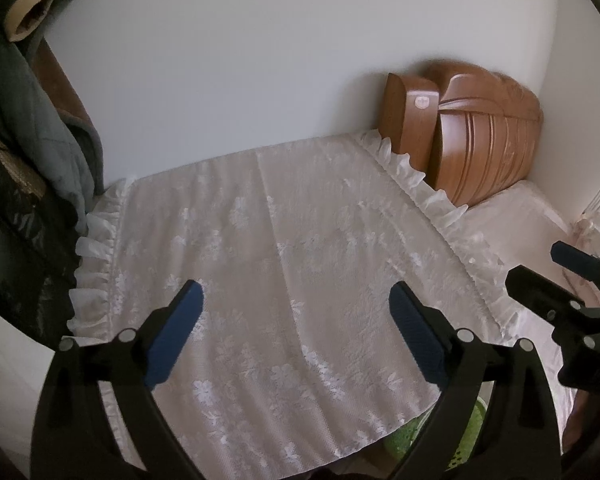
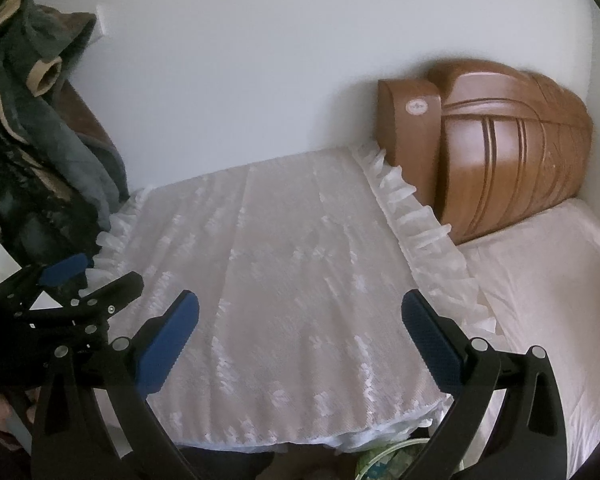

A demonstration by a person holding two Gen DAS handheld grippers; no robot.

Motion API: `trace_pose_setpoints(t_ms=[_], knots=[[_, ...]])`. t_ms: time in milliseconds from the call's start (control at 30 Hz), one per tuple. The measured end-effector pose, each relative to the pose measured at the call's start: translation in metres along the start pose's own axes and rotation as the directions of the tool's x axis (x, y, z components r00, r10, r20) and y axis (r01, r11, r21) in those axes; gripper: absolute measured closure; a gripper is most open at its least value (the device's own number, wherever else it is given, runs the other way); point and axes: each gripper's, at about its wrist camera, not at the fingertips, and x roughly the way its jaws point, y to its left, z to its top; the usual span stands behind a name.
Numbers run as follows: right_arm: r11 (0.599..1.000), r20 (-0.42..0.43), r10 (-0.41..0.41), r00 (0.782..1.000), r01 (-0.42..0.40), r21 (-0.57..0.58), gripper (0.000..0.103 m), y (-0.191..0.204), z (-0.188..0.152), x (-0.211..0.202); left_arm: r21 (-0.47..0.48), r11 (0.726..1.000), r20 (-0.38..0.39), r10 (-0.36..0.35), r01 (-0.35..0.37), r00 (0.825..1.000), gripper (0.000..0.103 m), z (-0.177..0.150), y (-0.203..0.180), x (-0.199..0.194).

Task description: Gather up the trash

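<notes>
Both grippers hover side by side over a surface covered with a white lace cloth [image 1: 284, 256] with a ruffled edge. My left gripper [image 1: 296, 300] is open, its blue pads wide apart with nothing between them. My right gripper [image 2: 300, 312] is open too and empty. The right gripper also shows at the right edge of the left wrist view [image 1: 540, 268], and the left gripper [image 2: 96, 272] at the left of the right wrist view. No trash lies on the lace cloth [image 2: 292, 256]. A green basket-like thing [image 1: 472, 432] peeks out below the cloth's near edge, and again partly hidden [image 2: 384, 458].
A wooden headboard [image 1: 480, 136] stands at the back right against a white wall, with a pale pink bed [image 1: 516, 224] beside it. Dark clothes [image 1: 24, 184] hang at the left. The headboard [image 2: 500, 160] and the hanging clothes [image 2: 40, 184] show in the right wrist view too.
</notes>
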Motion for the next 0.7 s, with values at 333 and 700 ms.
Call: trace_pose_setpoints(t_ms=[333, 700], knots=[[0.999, -0.014, -0.031, 0.999, 0.031, 0.012, 0.002, -0.008, -0.002, 0.000, 0.019, 1.000, 0.005, 0.010, -0.011, 1.000, 0.008, -0.002, -0.004, 0.001], [0.999, -0.022, -0.040, 0.999, 0.041, 0.018, 0.002, -0.015, -0.001, 0.000, 0.028, 1.000, -0.005, 0.013, -0.012, 1.000, 0.008, -0.002, -0.006, 0.004]])
